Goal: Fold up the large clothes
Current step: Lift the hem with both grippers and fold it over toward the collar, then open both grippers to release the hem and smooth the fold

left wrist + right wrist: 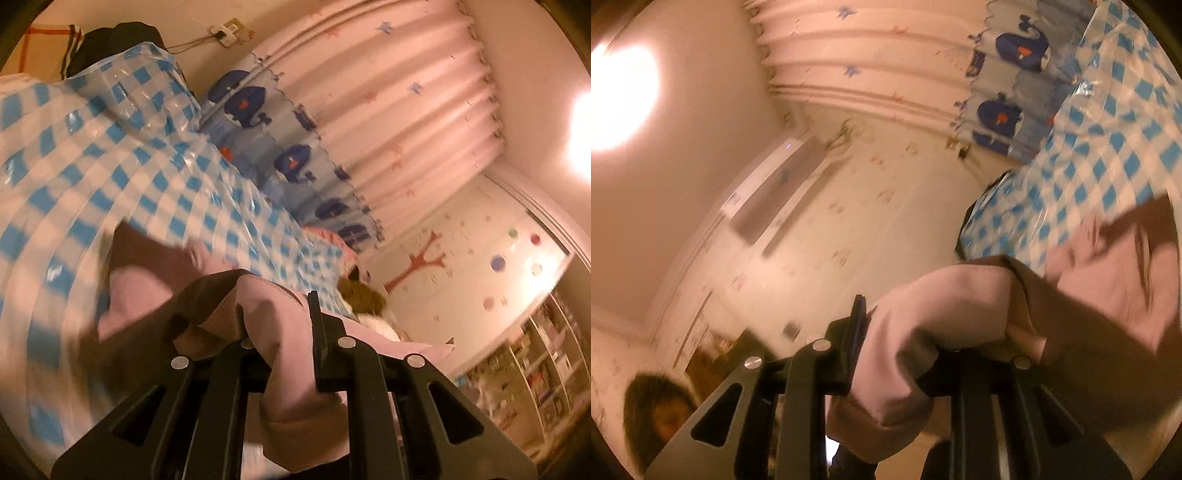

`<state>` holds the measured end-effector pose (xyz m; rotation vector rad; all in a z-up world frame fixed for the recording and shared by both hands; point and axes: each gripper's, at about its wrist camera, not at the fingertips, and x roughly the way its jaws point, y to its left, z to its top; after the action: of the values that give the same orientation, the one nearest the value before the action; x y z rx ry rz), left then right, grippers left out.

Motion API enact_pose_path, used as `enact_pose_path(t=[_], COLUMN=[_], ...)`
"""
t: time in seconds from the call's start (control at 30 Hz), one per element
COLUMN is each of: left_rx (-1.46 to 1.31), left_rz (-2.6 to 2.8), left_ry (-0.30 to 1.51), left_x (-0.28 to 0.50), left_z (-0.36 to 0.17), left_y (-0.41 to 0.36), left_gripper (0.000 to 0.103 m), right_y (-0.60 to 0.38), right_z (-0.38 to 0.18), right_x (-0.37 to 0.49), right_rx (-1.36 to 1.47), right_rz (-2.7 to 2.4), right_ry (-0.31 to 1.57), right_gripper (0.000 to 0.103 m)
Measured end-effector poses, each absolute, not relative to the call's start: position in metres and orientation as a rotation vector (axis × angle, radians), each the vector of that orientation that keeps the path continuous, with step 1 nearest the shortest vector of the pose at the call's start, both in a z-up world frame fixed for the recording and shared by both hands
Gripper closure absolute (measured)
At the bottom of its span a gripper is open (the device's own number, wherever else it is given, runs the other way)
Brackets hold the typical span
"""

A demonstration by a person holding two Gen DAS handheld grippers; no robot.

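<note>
Both tools: left tool [280, 325] and right tool [905, 332] pinch garment [266, 317] | lifted above checked cover [110, 147] | folding seemingly barely begun

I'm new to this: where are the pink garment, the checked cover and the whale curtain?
pink garment [284, 332]: left wrist view, fold between tongs.
checked cover [110, 155]: left wrist view, glossy middle.
whale curtain [1021, 44]: right wrist view, a whale.

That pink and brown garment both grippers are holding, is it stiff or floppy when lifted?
Probably floppy: the pink and brown garment bunches and droops around the left gripper. It looks thick and soft, so likely not slippery; the right gripper pinches folds of it.
</note>
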<state>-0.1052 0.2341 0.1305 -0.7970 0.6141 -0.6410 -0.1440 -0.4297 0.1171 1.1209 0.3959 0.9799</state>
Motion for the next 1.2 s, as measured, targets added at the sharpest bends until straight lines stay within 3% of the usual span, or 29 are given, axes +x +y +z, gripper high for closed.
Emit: enact_pose_path(t=[0.1,0.27,0.37,0.47,0.57,0.77,0.87,0.93,1.0,1.1,1.2], left_rx=[-0.810,-0.787,-0.734,-0.744,-0.878,-0.913,-0.960,-0.957,-0.926,-0.780,-0.608], left_rz=[-0.591,-0.494,-0.402,-0.274,-0.296,-0.416,-0.460,-0.473,-0.458,-0.393,-0.371], left_ry=[0.641,0.710,0.766,0.913,0.987,0.969,0.986,1.013,1.026,1.006,1.007], left_x=[-0.031,0.082,0.149,0.206,0.222,0.192,0.178,0.173,0.168,0.156,0.164], left_z=[0.123,0.085,0.042,-0.041,-0.099,-0.089,-0.078,-0.060,-0.040,-0.001,0.017], left_y=[0.223,0.197,0.180,0.170,0.179,0.199,0.214,0.224,0.234,0.231,0.207], left_gripper=[0.094,0.094,0.093,0.089,0.088,0.085,0.083,0.082,0.079,0.076,0.073], right_y=[-0.438,-0.447,-0.450,-0.448,-0.455,-0.453,-0.460,-0.469,-0.488,-0.502,-0.462], right_z=[0.111,0.053,0.004,-0.075,-0.122,-0.104,-0.098,-0.083,-0.061,-0.011,0.034], right_x=[-0.085,0.030,0.084,0.131,0.138,0.116,0.095,0.084,0.068,0.056,0.071], right_rx=[1.153,1.228,1.239,1.282,1.436,1.370,1.487,1.546,1.558,1.374,1.108], right_rz=[0.884,0.658,0.534,0.405,0.456,0.517,0.580,0.602,0.563,0.486,0.480], right_ry=[0.415,0.511,0.589,0.754,0.741,0.749,0.677,0.610,0.511,0.477,0.575], right_gripper=[0.078,0.078,0.078,0.078,0.078,0.075,0.060,0.031,0.010,0.010,0.010])
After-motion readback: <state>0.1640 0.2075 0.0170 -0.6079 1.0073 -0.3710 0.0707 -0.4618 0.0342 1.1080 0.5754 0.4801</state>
